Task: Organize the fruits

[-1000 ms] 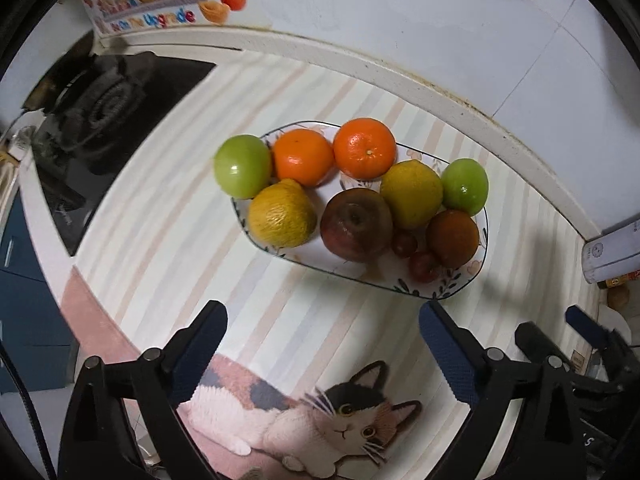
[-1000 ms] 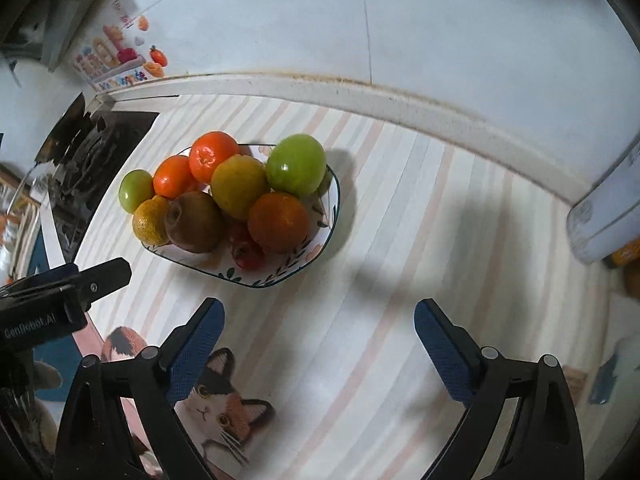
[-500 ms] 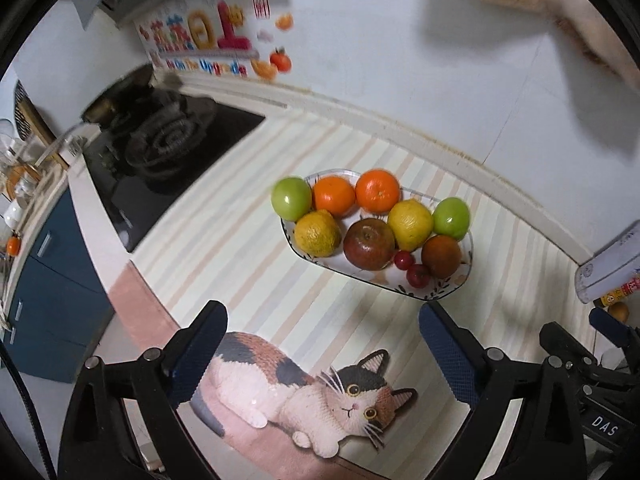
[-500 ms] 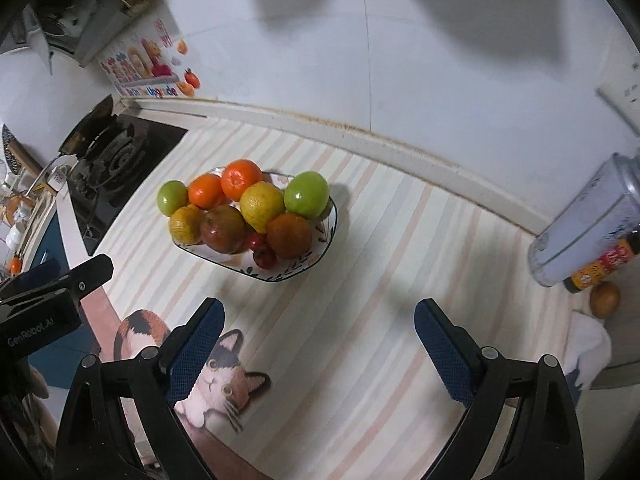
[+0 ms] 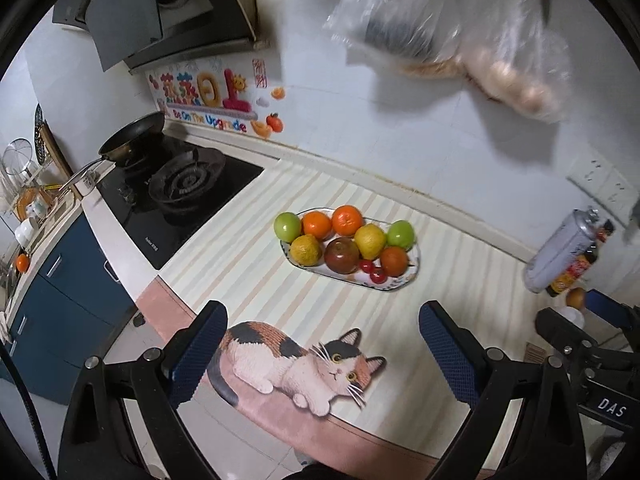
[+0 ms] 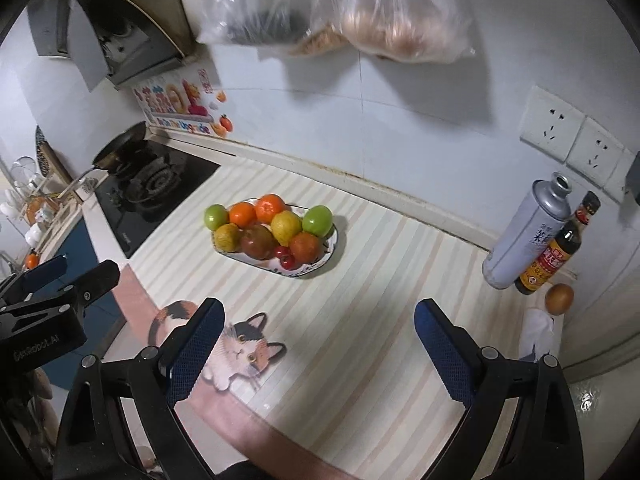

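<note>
Two claws, the left claw (image 5: pixel 322 350) and right claw (image 6: pixel 318 346), are hanging wide and empty above the desk (image 6: pixel 360 320) while the fruit plate (image 5: pixel 412 270) is sitting mid-frame, so any final nudge should stay gentle.

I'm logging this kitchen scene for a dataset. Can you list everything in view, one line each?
plate: 1, white with patterned rim, mid-counter, holding all fruit
green apples: 2, plate's two ends
oranges: 2, plate's back
yellow citrus: 2
dark red apple: 1, plate's middle
red-orange fruit: 1
cherry tomatoes: 2, red, plate's front
striped mat: 1, cat print
stove: 1, black, left
frying pan: 1
silver can: 1, right
sauce bottle: 1, dark
left gripper: jaws open
right gripper: jaws open
</note>
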Tool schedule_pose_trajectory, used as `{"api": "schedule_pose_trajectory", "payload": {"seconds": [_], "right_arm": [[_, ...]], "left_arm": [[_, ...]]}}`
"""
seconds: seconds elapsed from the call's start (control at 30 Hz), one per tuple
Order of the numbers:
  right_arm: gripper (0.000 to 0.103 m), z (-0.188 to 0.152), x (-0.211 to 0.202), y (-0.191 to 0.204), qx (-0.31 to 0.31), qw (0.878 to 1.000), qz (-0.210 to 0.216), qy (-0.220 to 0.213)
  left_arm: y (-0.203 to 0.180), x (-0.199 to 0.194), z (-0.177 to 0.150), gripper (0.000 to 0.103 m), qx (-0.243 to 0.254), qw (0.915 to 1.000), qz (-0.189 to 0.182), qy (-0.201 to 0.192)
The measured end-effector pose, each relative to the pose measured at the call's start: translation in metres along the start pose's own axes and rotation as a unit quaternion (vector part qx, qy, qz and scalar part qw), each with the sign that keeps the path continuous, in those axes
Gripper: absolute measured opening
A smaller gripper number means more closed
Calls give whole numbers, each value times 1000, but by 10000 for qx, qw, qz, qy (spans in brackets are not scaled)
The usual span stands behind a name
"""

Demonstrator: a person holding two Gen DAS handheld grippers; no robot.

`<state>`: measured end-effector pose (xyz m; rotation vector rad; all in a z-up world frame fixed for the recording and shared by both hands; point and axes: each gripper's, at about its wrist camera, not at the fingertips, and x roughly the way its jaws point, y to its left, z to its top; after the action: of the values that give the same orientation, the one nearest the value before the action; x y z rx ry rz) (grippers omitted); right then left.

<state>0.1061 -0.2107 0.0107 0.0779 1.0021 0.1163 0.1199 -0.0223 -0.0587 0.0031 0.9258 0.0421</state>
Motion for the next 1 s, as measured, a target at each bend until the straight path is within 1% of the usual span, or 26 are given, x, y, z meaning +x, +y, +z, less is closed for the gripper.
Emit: {"api": "schedule_pose_trajectory", "payload": {"seconds": [0.2, 0.43, 0.73, 0.87, 1.0], "right_arm": [[98, -9, -40, 10, -54, 9998, 48, -195], [98, -17, -64, 17, -145, 9994, 51, -302], [98, -24, -78, 15, -110, 9993, 124, -344], [98, -23, -75, 11, -99, 9994, 163, -285], [98, -15, -67, 9, -74, 9995, 169, -251]], "left_arm": [[2, -35, -10, 98, -13, 9998, -166, -97], [6, -61, -20, 98, -73, 9995, -130, -288], [5, -74, -32, 98, -96, 9993, -149, -326], [3, -76, -32, 98, -84, 9993, -163, -331], [0, -73, -29, 98, -56, 9993, -132, -332]]}}
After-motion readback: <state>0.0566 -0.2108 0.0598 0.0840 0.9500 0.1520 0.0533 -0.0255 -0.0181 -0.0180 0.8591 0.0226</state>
